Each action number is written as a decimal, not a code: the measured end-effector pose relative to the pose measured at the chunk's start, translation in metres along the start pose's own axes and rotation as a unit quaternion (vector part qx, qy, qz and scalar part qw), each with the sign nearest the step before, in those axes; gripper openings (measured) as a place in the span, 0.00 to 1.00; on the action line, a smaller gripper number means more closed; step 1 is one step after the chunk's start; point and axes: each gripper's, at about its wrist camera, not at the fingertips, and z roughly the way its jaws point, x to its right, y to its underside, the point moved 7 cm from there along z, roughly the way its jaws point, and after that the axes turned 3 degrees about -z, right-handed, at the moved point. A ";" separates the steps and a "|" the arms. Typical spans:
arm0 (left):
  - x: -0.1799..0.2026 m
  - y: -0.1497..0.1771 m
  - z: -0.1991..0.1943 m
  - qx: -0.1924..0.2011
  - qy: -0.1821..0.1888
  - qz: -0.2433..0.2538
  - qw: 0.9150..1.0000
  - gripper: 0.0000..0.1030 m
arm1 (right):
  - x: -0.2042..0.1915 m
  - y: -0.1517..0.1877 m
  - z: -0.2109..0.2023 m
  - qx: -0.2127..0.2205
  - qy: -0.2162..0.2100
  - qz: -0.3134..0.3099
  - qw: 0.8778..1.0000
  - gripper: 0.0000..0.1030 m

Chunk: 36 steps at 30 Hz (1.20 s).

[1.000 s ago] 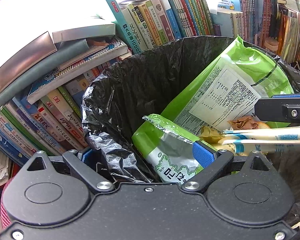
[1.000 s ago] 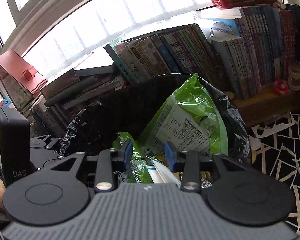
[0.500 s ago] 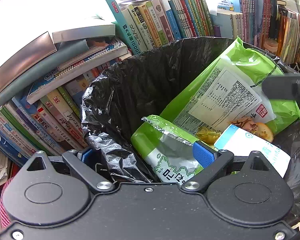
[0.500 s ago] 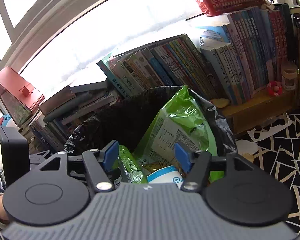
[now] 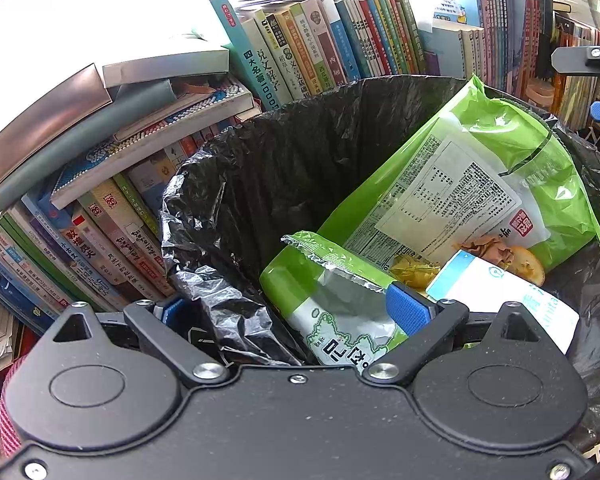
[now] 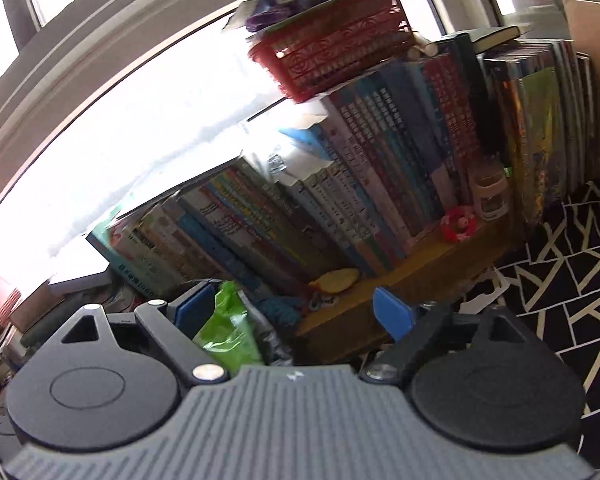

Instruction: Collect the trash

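- My left gripper (image 5: 288, 312) is spread wide across the black bin bag's (image 5: 284, 168) near rim; green snack packets (image 5: 472, 184) and a white packet (image 5: 512, 300) lie inside
- My right gripper (image 6: 290, 312) is open, empty, facing the books (image 6: 380, 184)

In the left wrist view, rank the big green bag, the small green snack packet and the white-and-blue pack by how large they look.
1. Big green bag, clearly largest.
2. Small green snack packet and white-and-blue pack: they look alike, and the tongs hide part of each, so unranked.
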 end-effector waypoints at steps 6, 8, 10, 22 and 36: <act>0.001 -0.001 0.001 -0.003 -0.001 0.003 1.000 0.94 | 0.062 0.011 0.032 -0.004 0.073 0.050 0.996 0.90; 0.001 -0.001 0.002 -0.004 -0.001 0.003 1.000 0.94 | 0.081 0.020 0.041 -0.010 0.092 0.063 0.994 0.90; 0.001 -0.001 0.002 -0.005 -0.002 0.004 1.000 0.94 | 0.099 0.029 0.050 -0.017 0.113 0.071 0.991 0.90; 0.002 -0.001 0.003 -0.009 -0.010 0.010 1.000 0.94 | 0.151 0.080 0.100 -0.077 0.129 0.112 0.982 0.80; 0.003 0.000 0.003 -0.018 -0.034 0.025 0.999 0.94 | 0.124 0.131 0.143 -0.199 0.118 0.102 0.968 0.77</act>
